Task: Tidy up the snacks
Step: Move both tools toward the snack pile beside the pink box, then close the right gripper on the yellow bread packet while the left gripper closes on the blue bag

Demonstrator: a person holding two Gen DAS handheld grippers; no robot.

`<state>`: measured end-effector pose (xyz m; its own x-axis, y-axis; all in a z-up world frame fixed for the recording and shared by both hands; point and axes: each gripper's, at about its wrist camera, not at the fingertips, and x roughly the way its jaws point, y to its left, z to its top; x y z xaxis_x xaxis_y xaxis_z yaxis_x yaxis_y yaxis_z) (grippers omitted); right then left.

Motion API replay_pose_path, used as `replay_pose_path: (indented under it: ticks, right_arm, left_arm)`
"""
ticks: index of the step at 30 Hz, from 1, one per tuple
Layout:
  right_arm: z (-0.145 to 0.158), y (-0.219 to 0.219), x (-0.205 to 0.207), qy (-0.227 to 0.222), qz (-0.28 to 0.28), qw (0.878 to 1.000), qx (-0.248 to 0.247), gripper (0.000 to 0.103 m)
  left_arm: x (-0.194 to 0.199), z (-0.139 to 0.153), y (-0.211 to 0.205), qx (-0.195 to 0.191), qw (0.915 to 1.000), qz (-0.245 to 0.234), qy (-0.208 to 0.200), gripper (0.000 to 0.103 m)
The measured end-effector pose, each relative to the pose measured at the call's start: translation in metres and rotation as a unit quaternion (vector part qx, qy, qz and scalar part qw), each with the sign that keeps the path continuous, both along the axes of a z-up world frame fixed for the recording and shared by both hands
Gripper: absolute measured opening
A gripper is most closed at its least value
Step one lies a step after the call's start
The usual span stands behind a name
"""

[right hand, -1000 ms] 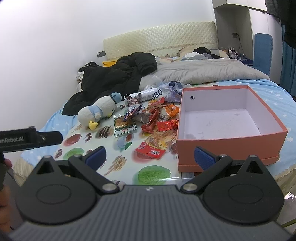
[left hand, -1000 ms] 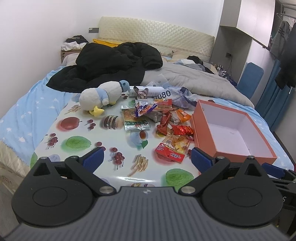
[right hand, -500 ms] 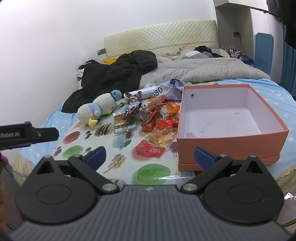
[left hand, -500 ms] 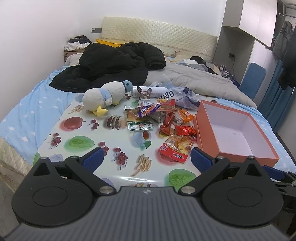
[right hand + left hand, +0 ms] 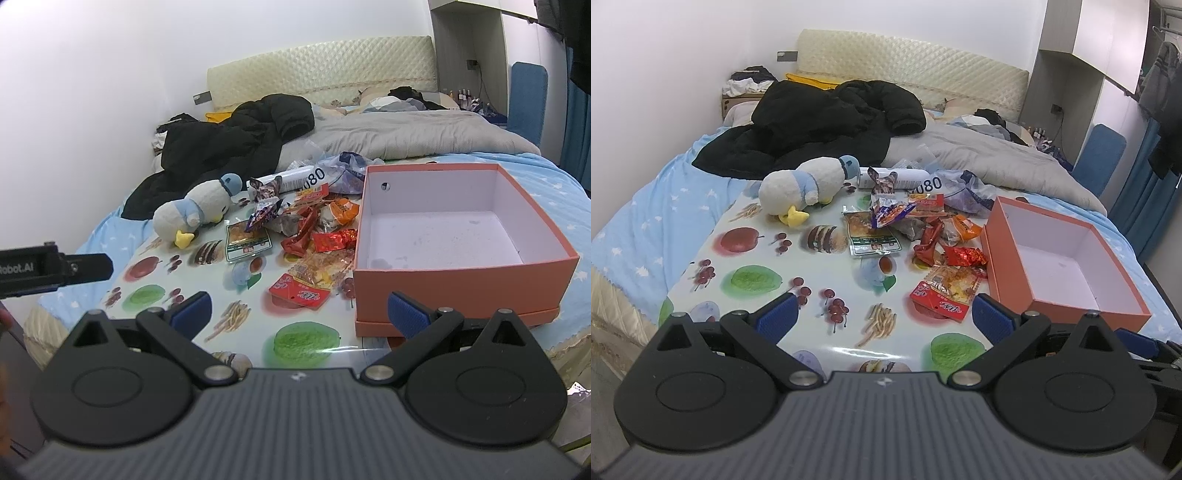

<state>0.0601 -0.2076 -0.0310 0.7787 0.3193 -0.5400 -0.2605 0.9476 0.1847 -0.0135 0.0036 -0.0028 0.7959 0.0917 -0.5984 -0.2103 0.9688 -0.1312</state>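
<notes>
A heap of snack packets [image 5: 923, 229] [image 5: 314, 229] lies on a fruit-print mat [image 5: 753, 258] [image 5: 155, 291] spread on the bed. Nearest me is a red and clear packet [image 5: 945, 291] [image 5: 310, 280]. A green-edged flat packet [image 5: 870, 236] [image 5: 247, 242] lies left of the heap. An empty orange box [image 5: 1008, 273] [image 5: 458, 284] with a white inside stands to the right of the snacks. My left gripper [image 5: 882, 319] hangs open over the mat's near edge, holding nothing. My right gripper [image 5: 299, 310] is open too, just before the box's near left corner.
A white and blue plush duck [image 5: 805, 188] [image 5: 195, 214] lies at the mat's far left. Behind are a black jacket [image 5: 820, 125], a grey duvet [image 5: 990, 158] and a white tube marked 080 [image 5: 295, 179]. The left gripper's body [image 5: 48, 269] shows at the right view's left edge.
Both views have shifted slightly: the mat, snacks and box sit a little lower and closer than a second ago. Both grippers stay open and nothing on the mat has moved.
</notes>
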Motion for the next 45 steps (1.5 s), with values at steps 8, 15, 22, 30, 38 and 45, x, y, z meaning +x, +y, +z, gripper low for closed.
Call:
replay_pose_path:
  ticks: [8,15,22,30,38,45]
  right_arm:
    - [0.000,0.001,0.001,0.002,0.001,1.000,-0.001,0.103]
    - [0.000,0.002,0.001,0.008,0.005,1.000,0.001,0.103]
    - [-0.006,0.005,0.007,0.017,0.005,1.000,-0.006,0.103]
    - [-0.026,0.008,0.024,0.044,0.001,0.999,-0.016,0.103]
    - [-0.048,0.027,0.041,0.024,0.023,0.999,-0.043,0.103]
    - [-0.070,0.058,0.059,0.009,0.070,0.997,-0.042,0.083]
  left_arm:
    - [0.000,-0.002,0.000,0.000,1.0000,0.000,0.002,0.102]
    - [0.003,-0.008,-0.001,-0.003,0.9999,0.002,0.010,0.102]
    - [0.013,-0.010,-0.004,-0.009,0.9999,-0.003,0.012,0.102]
    - [0.050,-0.026,-0.004,-0.003,0.9997,-0.011,0.022,0.102]
    - [0.109,-0.073,0.025,-0.059,0.9967,-0.028,0.048,0.102]
    - [0.159,-0.110,0.060,-0.127,0.9892,-0.029,0.067,0.101]
